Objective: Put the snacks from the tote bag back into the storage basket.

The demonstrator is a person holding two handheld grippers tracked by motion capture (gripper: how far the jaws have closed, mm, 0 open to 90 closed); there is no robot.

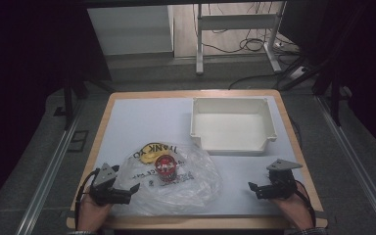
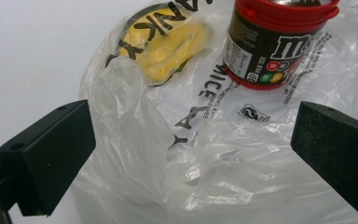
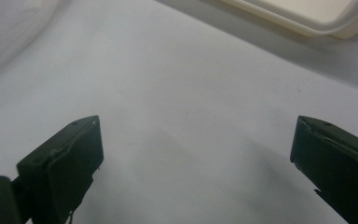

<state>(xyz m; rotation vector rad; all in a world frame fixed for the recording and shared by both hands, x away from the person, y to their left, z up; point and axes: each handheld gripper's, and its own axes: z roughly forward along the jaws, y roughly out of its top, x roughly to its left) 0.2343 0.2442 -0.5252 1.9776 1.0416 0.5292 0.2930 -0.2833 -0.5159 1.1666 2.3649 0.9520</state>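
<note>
A crumpled clear plastic bag with black print lies at the table's front, left of centre. A yellow object sits inside it. A dark candy jar with a red lid stands upright amid the plastic; I cannot tell if it is inside the bag or on it. My left gripper is at the bag's left edge, open. In the left gripper view it has a ridge of the bag between its wide jaws, untouched, with the jar and yellow object beyond. My right gripper stands open over bare mat.
A white rectangular tray stands empty at the back right; its corner shows past the right gripper. The bag's edge lies far to that gripper's left. A wooden rim borders the white mat. Floor, cables and a frame lie behind the table.
</note>
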